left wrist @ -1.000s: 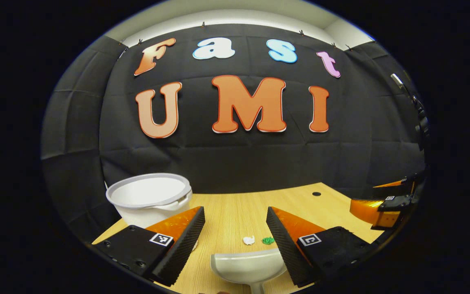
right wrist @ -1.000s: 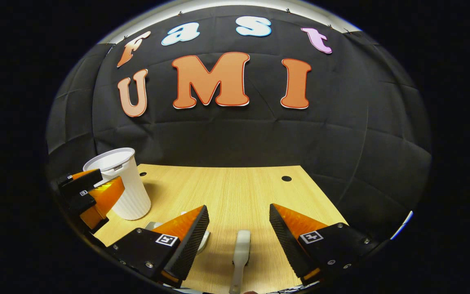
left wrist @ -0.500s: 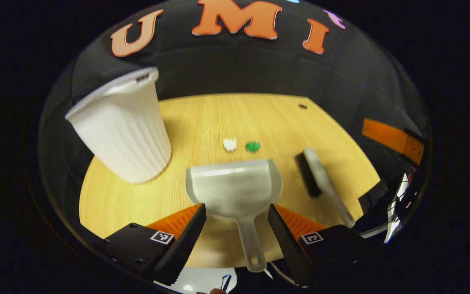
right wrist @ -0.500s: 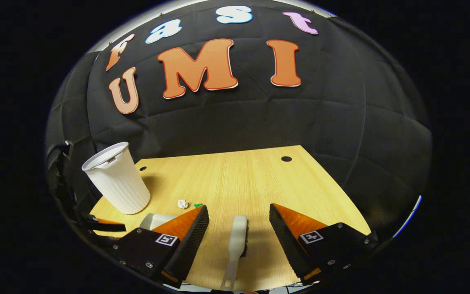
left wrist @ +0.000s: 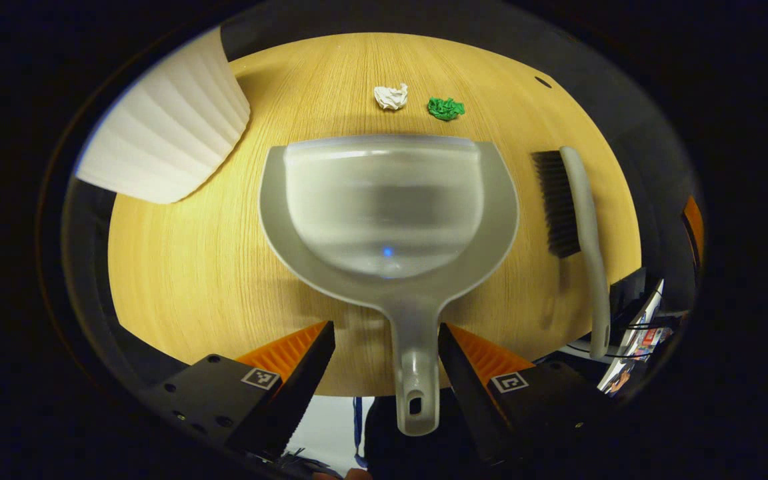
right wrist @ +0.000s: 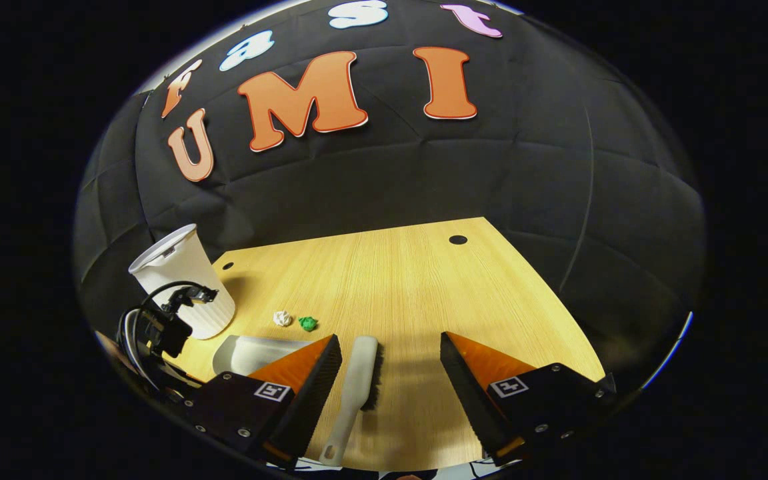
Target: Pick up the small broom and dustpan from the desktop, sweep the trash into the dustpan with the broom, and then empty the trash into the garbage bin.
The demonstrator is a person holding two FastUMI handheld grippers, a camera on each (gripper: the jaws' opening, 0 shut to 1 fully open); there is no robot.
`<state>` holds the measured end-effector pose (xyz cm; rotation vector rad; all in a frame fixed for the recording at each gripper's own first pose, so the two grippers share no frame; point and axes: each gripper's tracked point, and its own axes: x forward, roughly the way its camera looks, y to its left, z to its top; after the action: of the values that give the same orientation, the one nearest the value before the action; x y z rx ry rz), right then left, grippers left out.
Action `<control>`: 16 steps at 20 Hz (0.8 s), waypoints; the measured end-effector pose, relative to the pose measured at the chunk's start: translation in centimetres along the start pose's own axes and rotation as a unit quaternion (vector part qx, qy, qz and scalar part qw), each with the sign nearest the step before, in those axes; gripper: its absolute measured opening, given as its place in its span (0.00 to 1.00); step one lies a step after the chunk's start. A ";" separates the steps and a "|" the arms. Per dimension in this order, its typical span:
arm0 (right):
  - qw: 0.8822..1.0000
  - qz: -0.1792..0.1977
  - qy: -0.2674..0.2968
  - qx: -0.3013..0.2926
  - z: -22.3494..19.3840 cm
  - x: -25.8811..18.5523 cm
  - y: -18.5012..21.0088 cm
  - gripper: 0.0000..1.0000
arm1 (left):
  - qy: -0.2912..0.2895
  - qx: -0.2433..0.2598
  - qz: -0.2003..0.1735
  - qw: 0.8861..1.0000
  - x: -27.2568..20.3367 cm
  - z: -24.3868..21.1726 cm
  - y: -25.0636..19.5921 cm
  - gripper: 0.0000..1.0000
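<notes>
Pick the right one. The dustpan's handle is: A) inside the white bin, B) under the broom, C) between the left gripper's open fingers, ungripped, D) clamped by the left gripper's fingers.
C: the dustpan lies flat on the desk, its handle between the open fingers of the left gripper, neither pressing on it.

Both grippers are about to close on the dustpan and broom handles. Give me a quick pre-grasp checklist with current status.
1. Left gripper open: ok.
2. Dustpan handle between its fingers: ok.
3. Right gripper open: ok.
4. Broom centred between its fingers: not ok, it lies against the left finger.
5. White scrap and green scrap ahead of the dustpan's lip: ok.
6. Garbage bin upright: ok.
</notes>
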<state>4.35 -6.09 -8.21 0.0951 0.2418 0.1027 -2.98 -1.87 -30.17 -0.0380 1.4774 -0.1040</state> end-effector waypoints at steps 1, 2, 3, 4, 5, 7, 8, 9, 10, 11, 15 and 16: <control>1.000 0.003 0.005 0.005 -0.1 0.1 0.0 0.93 | 0.005 0.001 0.002 1.000 0.0 0.4 0.0 0.98; 1.000 0.004 0.009 0.009 -0.2 0.2 -0.1 0.93 | 0.009 0.003 0.004 1.000 0.2 0.5 0.1 0.98; 1.000 0.004 0.012 0.010 -0.3 0.4 -0.2 0.93 | 0.009 0.005 0.008 1.000 0.3 0.9 0.0 0.98; 1.000 0.006 0.014 0.009 -0.2 0.6 -0.2 0.93 | 0.011 0.007 0.007 1.000 0.3 1.1 -0.1 0.99; 1.000 0.006 0.013 0.006 -0.1 0.6 -0.2 0.93 | 0.011 0.007 0.006 1.000 0.2 1.5 -0.3 0.98; 1.000 0.008 0.012 0.001 0.3 0.8 -0.1 0.93 | 0.011 0.006 0.003 1.000 0.7 1.8 -0.5 0.97; 1.000 0.010 0.014 0.002 0.5 0.9 -0.1 0.93 | 0.013 0.003 0.002 1.000 0.8 1.8 -0.5 0.92; 1.000 0.013 0.016 0.003 0.6 1.0 0.2 0.93 | 0.021 0.000 0.000 1.000 1.0 1.7 -0.5 0.89; 1.000 0.016 0.020 0.003 0.5 1.2 0.4 0.93 | 0.026 -0.008 0.001 1.000 1.2 1.6 -0.3 0.85; 0.999 0.019 0.028 0.001 0.2 1.3 0.7 0.93 | 0.027 -0.017 -0.001 0.999 1.5 1.5 -0.3 0.80; 0.996 0.038 0.071 -0.022 -1.9 1.3 2.3 0.93 | 0.046 -0.026 0.000 0.999 0.9 0.7 -0.4 0.40; 0.995 0.040 0.085 -0.027 -2.6 1.4 2.5 0.93 | 0.040 -0.023 -0.002 0.999 0.9 0.8 -0.3 0.37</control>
<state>4.84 -3.21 -10.77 0.0430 0.4052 0.1979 -2.13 -2.29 -30.97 -0.0736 1.5606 -0.0752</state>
